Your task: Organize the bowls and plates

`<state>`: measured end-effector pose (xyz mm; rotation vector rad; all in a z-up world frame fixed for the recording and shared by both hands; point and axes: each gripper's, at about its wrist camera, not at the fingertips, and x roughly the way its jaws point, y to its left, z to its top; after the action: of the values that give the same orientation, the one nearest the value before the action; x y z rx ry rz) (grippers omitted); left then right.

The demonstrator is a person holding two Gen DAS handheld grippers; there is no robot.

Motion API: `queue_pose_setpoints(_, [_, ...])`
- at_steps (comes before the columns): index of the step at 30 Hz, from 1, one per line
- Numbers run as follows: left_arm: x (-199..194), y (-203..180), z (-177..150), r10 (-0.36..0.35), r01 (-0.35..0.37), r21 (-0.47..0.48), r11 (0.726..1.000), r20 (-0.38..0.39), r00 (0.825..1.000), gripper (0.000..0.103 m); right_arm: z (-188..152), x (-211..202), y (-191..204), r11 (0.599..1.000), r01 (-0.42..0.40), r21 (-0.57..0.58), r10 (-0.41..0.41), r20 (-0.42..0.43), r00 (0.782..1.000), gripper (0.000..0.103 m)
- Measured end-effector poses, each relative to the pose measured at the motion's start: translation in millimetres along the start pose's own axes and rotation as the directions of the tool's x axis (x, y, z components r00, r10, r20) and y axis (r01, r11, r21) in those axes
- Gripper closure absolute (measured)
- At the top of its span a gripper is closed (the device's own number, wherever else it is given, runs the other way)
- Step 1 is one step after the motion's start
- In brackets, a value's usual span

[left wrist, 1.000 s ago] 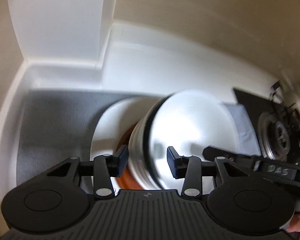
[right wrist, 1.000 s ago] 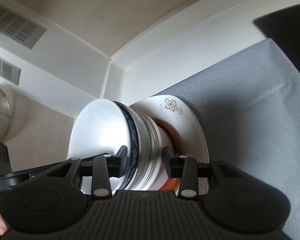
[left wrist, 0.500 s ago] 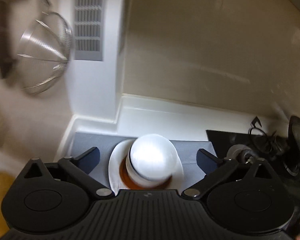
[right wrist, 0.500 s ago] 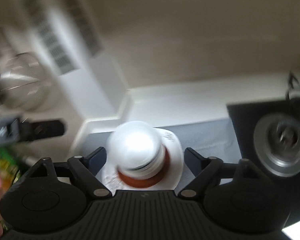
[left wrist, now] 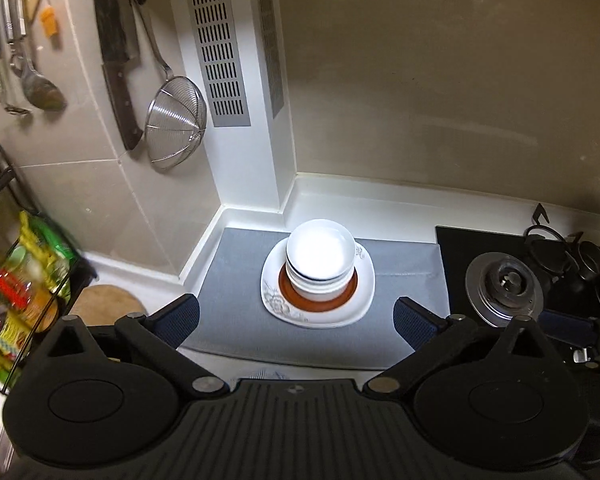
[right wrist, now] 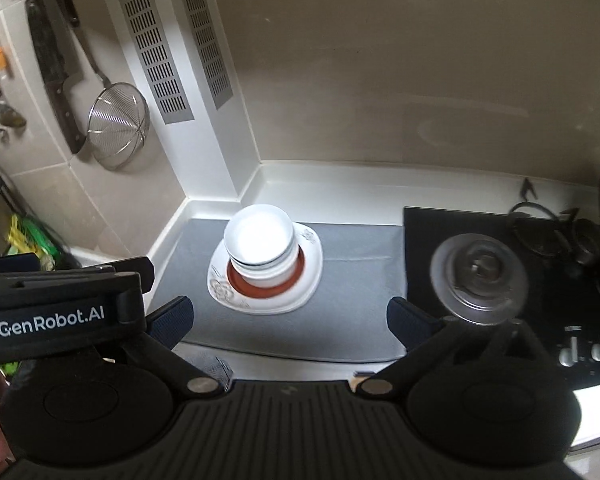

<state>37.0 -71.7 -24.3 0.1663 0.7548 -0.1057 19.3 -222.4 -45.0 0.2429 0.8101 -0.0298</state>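
Note:
A stack of white bowls (left wrist: 320, 256) stands on a red-brown plate (left wrist: 288, 294), which lies on a white square plate with a flower print (left wrist: 274, 300). The pile sits on a grey mat (left wrist: 228, 304) in the counter corner. It also shows in the right wrist view, with the bowls (right wrist: 259, 242) on the white plate (right wrist: 220, 286). My left gripper (left wrist: 296, 320) is open and empty, held back above the mat's front edge. My right gripper (right wrist: 288, 320) is open and empty, likewise pulled back from the pile.
A black gas hob with a steel burner (left wrist: 504, 284) lies right of the mat. A wire strainer (left wrist: 176, 126), a cleaver (left wrist: 116, 64) and ladles hang on the left wall. A rack with packets (left wrist: 24, 280) stands at far left. A white vented column (left wrist: 236, 80) fills the corner.
Both grippers were shut on the top bowl's rim a second ago. They have opened, let it go onto the stack, and pulled far back and up from the pile.

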Motion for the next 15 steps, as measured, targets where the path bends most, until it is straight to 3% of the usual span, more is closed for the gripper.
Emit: queue_pose_setpoints(15, [-45.5,-26.1,-25.0,0.038,-0.038,-0.022,0.999,0.013,0.999,0.000,-27.6,-43.7,-24.5,1.000,-0.020,0.018,0.020,-0.009,1.000,0.000])
